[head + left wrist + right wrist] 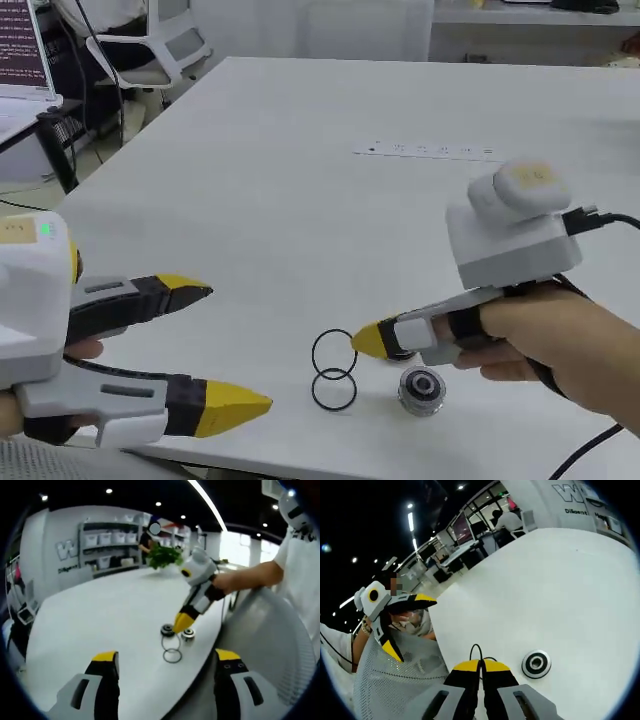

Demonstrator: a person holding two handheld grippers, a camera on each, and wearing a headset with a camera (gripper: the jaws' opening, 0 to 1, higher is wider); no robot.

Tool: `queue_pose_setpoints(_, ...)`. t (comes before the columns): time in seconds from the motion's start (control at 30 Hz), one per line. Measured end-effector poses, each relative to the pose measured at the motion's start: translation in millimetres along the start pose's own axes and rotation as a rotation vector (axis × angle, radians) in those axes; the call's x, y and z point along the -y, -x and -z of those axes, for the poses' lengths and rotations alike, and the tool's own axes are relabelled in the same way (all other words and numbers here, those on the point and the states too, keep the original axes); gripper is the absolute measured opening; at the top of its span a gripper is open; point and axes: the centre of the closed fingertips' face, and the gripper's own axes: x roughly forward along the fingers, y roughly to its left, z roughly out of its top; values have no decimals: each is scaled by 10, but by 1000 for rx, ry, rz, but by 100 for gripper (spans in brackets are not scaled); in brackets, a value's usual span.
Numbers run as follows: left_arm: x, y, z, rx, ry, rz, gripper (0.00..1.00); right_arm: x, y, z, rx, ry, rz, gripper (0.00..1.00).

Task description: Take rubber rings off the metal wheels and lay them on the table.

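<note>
Two rings lie flat on the bench (300,200) close to its near edge, far ring (333,350) against near ring (333,389). One wheel (422,388) stands just right of the near ring, and a second wheel (167,629) sits beside the right gripper (362,341). That gripper's jaws are closed, with the tip at the far ring's right edge. Whether it pinches the ring cannot be told. The left gripper (225,348) is over the near left edge, jaws wide apart and empty.

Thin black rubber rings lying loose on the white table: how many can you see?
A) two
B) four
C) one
A: two thin black rubber rings lie side by side on the white table, beside the shut yellow tips of the right gripper.
</note>
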Motion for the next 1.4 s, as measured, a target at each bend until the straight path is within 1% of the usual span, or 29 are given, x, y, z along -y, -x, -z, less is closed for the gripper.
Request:
queue_pose_setpoints(0.07, 1, -2, -1, -1, -7, -2, 78, 67, -31, 43, -15, -15, 4, 0)
queue_pose_setpoints(0.17, 1, -14, 45, -25, -6, -3, 79, 159, -65, 157, -54, -10, 39, 0)
queue_pose_setpoints(0.23, 0, -17, 58, -32, -7, -4, 79, 205, -86, 208, -71, -16, 56, 0)
queue_pose_setpoints(0.3, 5, -17, 52, -28, -13, -1, 79, 195, -112, 253, -85, -21, 52, 0)
queue_pose_setpoints(0.33, 12, -15, 45, -21, -4, 4, 79, 192, -123, 285, -100, -12, 55, 0)
queue_pose_setpoints(0.43, 9, -11, 39, -12, 13, 5, 79, 238, -124, 325, -125, 42, 92, 0)
queue_pose_setpoints(0.5, 1, -5, 28, -5, 13, -1, 78, 241, -121, 322, -126, 57, 100, 0)
queue_pose_setpoints(0.57, -4, 1, 20, 0, 12, -5, 77, 237, -116, 306, -120, 69, 96, 0)
queue_pose_setpoints(0.6, -10, 4, 21, 0, 14, -8, 77, 243, -113, 296, -117, 69, 101, 1)
queue_pose_setpoints(0.77, -13, 2, 46, -13, 11, -8, 76, 298, -75, 250, -108, 93, 130, 5)
queue_pose_setpoints(0.8, -13, 2, 47, -13, 11, -8, 76, 299, -56, 233, -103, 93, 129, 5)
queue_pose_setpoints(0.87, -12, 2, 45, -11, 16, -7, 76, 260, -22, 134, -58, 67, 109, 4)
queue_pose_setpoints(0.93, -11, 2, 46, -11, 18, -6, 76, 247, 31, 26, -14, 71, 104, 5)
queue_pose_setpoints(0.97, -8, 1, 50, -14, 16, -5, 76, 243, 67, -40, 13, 94, 108, 5)
queue_pose_setpoints(1.07, -3, -2, 52, -16, 16, -3, 76, 270, 141, -147, 53, 138, 124, 5)
queue_pose_setpoints(1.13, -3, -1, 47, -13, 18, -3, 76, 282, 180, -186, 63, 177, 133, 5)
queue_pose_setpoints(1.2, -8, 6, 23, 0, 23, -4, 76, 290, 206, -211, 72, 198, 138, 5)
queue_pose_setpoints(1.23, -7, 8, 11, 7, 27, -3, 76, 292, 219, -221, 75, 205, 136, 6)
queue_pose_setpoints(1.3, -5, 5, 2, 11, 26, 0, 76, 298, 264, -268, 100, 205, 132, 7)
queue_pose_setpoints(1.37, -7, -2, -12, 9, 9, 3, 75, 305, 308, -311, 131, 196, 124, 7)
queue_pose_setpoints(1.4, 0, -16, -20, -3, -16, 13, 76, 306, 333, -324, 148, 199, 117, 7)
